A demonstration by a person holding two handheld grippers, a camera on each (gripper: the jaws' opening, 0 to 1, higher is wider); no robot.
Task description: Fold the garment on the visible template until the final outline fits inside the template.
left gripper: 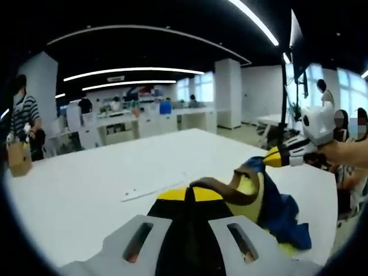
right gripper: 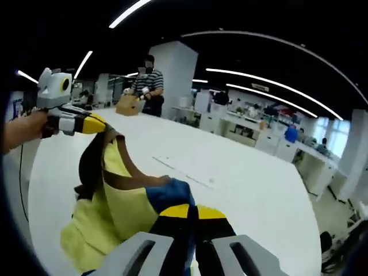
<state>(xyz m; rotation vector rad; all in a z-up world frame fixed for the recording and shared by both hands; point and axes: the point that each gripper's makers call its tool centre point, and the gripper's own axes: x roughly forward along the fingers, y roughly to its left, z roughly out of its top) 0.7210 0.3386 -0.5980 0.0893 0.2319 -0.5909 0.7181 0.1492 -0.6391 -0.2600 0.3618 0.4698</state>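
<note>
We count 1 garment (left gripper: 261,195), 2 grippers, 1 white table (left gripper: 86,190), and 1 thin pale strip (left gripper: 154,187) lying flat on the tabletop, apart from the cloth. In the right gripper view 1 person in a striped shirt (right gripper: 148,85) stands at the far table edge by 1 cardboard box (right gripper: 129,104).

The garment is yellow with blue panels and a dark brown band along 1 edge. It is bunched and lifted, not flat: in the right gripper view it hangs in a draped sling between the 2 grippers, with the lower yellow part sagging toward the table near the edge.

The left gripper (left gripper: 192,195) has its jaws together, pinched on the brown-edged cloth right at the yellow tips. In the right gripper view it comes in from the left, held by a hand (right gripper: 23,131), with the brown band leaving its tip.

The right gripper (right gripper: 192,214) has its jaws together, clamped on the blue and yellow fabric. In the left gripper view it enters from the right, its yellow tip touching the blue part.

We cannot tell whether the strip marks the template.
</note>
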